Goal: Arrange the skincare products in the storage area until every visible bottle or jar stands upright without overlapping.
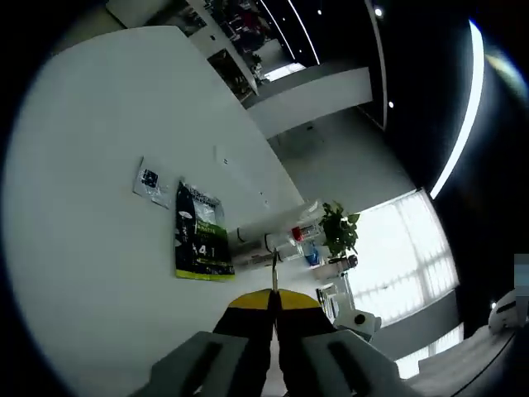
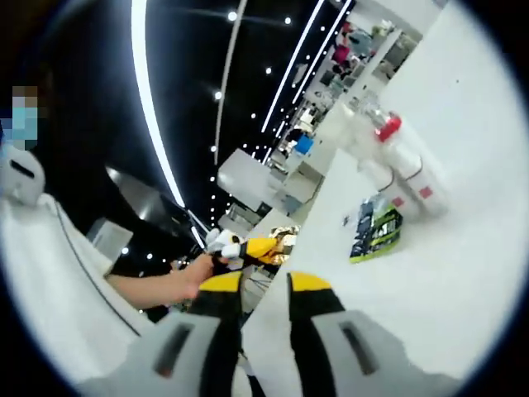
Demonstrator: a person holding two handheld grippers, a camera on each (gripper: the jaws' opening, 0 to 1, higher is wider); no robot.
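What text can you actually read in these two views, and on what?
"4 1": large pale figures low on the dark green pouch lying flat on the white table; uncertain, nothing else on it is legible.
Small clear packet beside the pouch: dark mark, too small to read.
Bottles behind the pouch: labels too blurred.
White bottles with red patches: no readable text.

Both views rolled, high over white table [image 1: 91, 273], apparently far back; shared: green pouch [image 1: 199, 234], bottles [image 2: 403, 162].
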